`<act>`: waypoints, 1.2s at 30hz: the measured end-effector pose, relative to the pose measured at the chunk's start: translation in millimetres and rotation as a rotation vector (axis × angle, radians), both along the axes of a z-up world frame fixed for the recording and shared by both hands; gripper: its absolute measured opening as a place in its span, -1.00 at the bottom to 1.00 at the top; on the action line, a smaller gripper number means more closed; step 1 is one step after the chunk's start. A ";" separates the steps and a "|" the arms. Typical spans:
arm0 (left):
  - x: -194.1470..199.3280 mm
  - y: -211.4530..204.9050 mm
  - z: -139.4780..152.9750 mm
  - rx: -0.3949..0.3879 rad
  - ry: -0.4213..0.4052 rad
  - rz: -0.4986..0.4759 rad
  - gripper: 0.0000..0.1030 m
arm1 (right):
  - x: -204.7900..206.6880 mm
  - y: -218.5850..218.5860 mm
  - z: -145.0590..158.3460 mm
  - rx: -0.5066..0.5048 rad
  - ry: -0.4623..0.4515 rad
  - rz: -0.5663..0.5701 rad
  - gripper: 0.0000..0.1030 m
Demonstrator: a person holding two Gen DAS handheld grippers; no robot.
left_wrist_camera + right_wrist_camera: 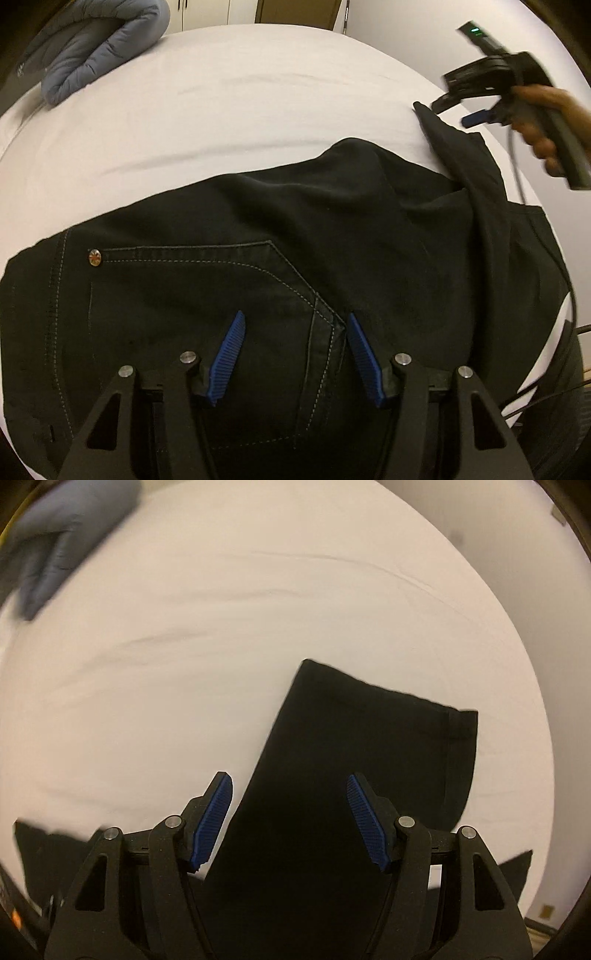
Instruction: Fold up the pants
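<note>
Black pants (280,236) lie on a white bed sheet (240,96). In the left wrist view the seat with a stitched back pocket and a rivet faces up. My left gripper (295,323) hovers open just over the pocket corner, holding nothing. My right gripper (469,112) shows at the upper right, hand-held, above the raised leg cloth. In the right wrist view the right gripper (290,784) is open and empty above a folded leg end (369,731) with its hem.
A grey-blue puffy jacket (99,51) lies at the bed's far left, also in the right wrist view (55,542). Cables (569,332) hang at the right bed edge. Cupboard doors (295,11) stand beyond the bed.
</note>
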State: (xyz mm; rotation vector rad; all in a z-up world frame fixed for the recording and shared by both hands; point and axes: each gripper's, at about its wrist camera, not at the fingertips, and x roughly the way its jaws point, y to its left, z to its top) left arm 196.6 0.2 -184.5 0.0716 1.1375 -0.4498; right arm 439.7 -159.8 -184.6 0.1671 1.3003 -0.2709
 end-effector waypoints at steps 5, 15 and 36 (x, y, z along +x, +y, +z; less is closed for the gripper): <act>7.2 -2.7 -1.7 0.002 0.001 -0.019 0.17 | 38.1 8.3 -37.2 -0.061 0.145 -0.017 0.23; -1.0 -3.1 3.3 0.011 -0.008 -0.023 0.22 | 65.4 -19.4 -39.8 0.019 0.065 -0.066 -0.51; 13.4 -40.5 4.1 0.091 0.024 -0.027 0.29 | -306.8 -227.4 -13.2 0.526 -0.630 -0.702 -0.95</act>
